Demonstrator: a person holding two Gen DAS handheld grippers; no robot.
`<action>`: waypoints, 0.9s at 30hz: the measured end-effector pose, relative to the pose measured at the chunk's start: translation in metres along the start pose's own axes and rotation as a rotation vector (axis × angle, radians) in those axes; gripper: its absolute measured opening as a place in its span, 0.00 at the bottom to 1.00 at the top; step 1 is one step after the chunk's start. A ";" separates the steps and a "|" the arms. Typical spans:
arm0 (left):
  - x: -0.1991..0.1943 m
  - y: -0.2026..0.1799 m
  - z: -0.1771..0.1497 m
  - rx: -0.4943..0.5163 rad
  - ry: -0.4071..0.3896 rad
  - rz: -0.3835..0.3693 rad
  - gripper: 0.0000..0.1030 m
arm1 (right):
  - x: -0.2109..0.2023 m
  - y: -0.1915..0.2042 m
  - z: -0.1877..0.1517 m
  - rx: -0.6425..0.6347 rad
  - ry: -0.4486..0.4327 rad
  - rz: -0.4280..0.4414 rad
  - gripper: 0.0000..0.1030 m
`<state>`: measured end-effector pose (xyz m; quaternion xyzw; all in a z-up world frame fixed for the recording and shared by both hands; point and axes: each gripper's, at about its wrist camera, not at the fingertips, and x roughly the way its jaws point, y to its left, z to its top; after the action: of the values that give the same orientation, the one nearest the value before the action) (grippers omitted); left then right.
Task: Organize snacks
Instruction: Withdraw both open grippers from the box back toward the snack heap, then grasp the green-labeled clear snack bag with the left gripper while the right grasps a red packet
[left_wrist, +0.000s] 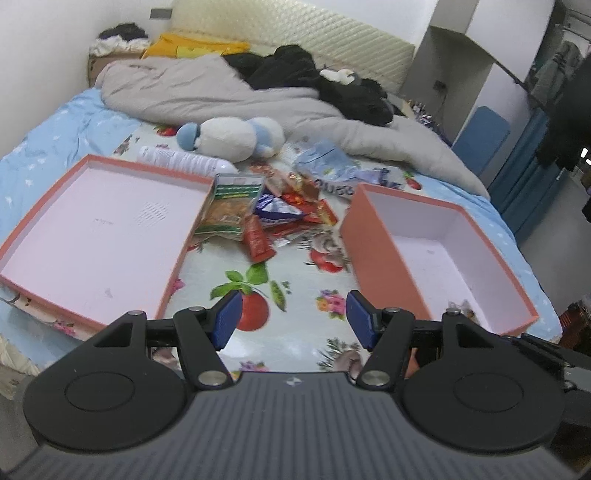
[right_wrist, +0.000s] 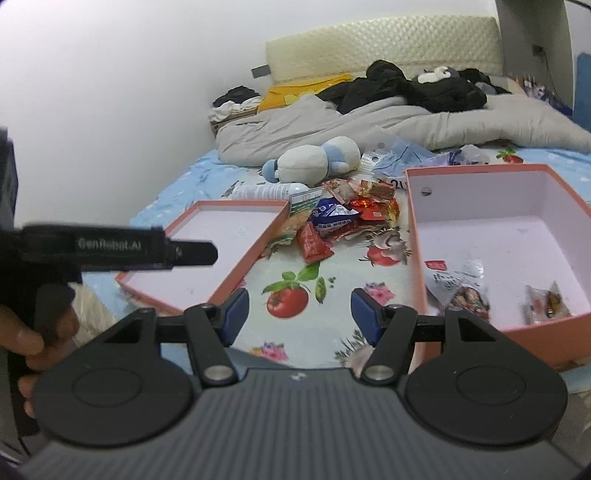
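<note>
A pile of snack packets (left_wrist: 280, 214) lies on the flowered sheet between a shallow pink box lid (left_wrist: 48, 258) on the left and a deeper pink box (left_wrist: 384, 258) on the right. The pile includes a green-and-yellow bag (left_wrist: 231, 210), a red packet (left_wrist: 256, 240) and a blue-white packet (right_wrist: 332, 218). In the right wrist view the box (right_wrist: 417, 236) holds two snack packets (right_wrist: 458, 288) and the lid (right_wrist: 243, 262) is empty. My left gripper (left_wrist: 293, 319) is open and empty above the sheet, short of the pile. My right gripper (right_wrist: 299, 315) is open and empty.
A white-and-blue plush toy (left_wrist: 232, 138), a white bottle (left_wrist: 184, 158) and crumpled plastic bags (left_wrist: 325, 158) lie behind the pile. A grey duvet (left_wrist: 207, 92) and black clothes (left_wrist: 295, 70) cover the far bed. The left gripper's body (right_wrist: 110, 247) shows at the left of the right wrist view.
</note>
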<state>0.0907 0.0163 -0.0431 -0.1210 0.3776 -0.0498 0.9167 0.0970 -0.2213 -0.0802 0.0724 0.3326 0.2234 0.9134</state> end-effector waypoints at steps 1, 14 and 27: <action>0.009 0.007 0.004 -0.005 0.011 0.000 0.66 | 0.011 0.000 0.004 0.011 0.011 0.007 0.61; 0.137 0.070 0.069 0.021 0.096 -0.002 0.66 | 0.132 0.002 0.035 -0.097 0.109 -0.016 0.61; 0.257 0.083 0.114 0.092 0.192 -0.025 0.66 | 0.249 -0.012 0.053 -0.126 0.212 0.002 0.60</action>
<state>0.3534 0.0704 -0.1609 -0.0783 0.4595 -0.0900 0.8801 0.3043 -0.1176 -0.1862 -0.0089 0.4125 0.2510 0.8756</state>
